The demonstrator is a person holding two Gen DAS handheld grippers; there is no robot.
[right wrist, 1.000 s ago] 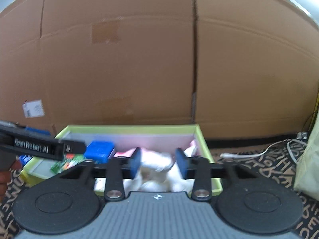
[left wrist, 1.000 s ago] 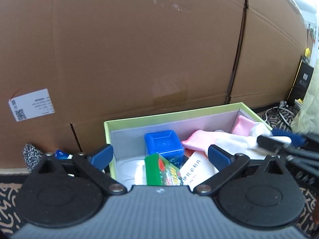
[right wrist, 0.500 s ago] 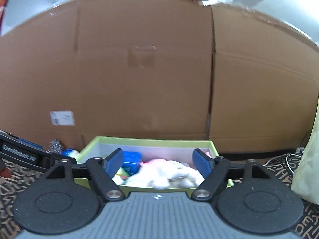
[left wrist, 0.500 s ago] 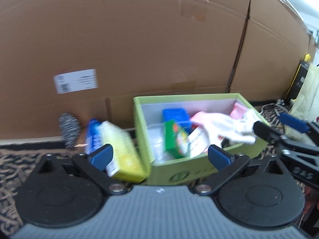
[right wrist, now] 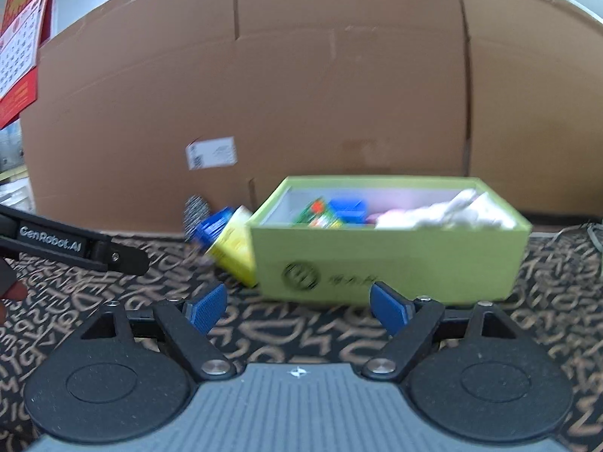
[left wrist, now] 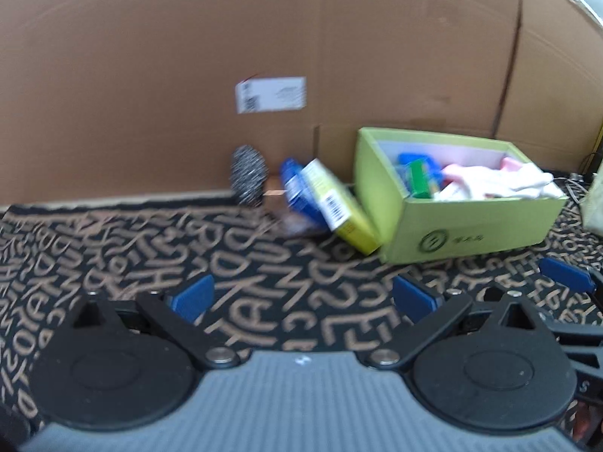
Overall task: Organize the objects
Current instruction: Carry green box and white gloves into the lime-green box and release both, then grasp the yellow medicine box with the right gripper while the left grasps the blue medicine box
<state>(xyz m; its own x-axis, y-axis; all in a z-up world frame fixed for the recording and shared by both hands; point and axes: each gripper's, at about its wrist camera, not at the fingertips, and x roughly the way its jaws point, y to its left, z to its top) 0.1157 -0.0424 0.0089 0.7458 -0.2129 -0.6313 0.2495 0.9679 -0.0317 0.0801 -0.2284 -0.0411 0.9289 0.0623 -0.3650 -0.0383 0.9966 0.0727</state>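
A lime green box [left wrist: 467, 226] [right wrist: 392, 260] sits on the patterned rug, holding a blue tub [left wrist: 418, 160], a green packet [left wrist: 420, 180] and white and pink cloth [left wrist: 501, 180] [right wrist: 444, 213]. Against its left side leans a yellow carton [left wrist: 339, 207] [right wrist: 233, 248] with a blue pack [left wrist: 297, 192] behind it. A steel scourer [left wrist: 247, 175] stands further left by the cardboard. My left gripper [left wrist: 303, 297] is open and empty, well short of the box. My right gripper [right wrist: 297, 309] has its jaws opening, with nothing between them, just in front of the box.
A tall cardboard wall [left wrist: 264, 56] with a white label [left wrist: 270, 94] closes off the back. The black rug with tan letters [left wrist: 226, 256] covers the floor. Cables [right wrist: 591, 229] lie at the far right. The left gripper's arm [right wrist: 71, 245] shows in the right wrist view.
Both grippers have drawn back from over the box, which now lies further away. The right gripper let go of the white cloth, now lying in the box, and opened wide. The left view swung leftward.
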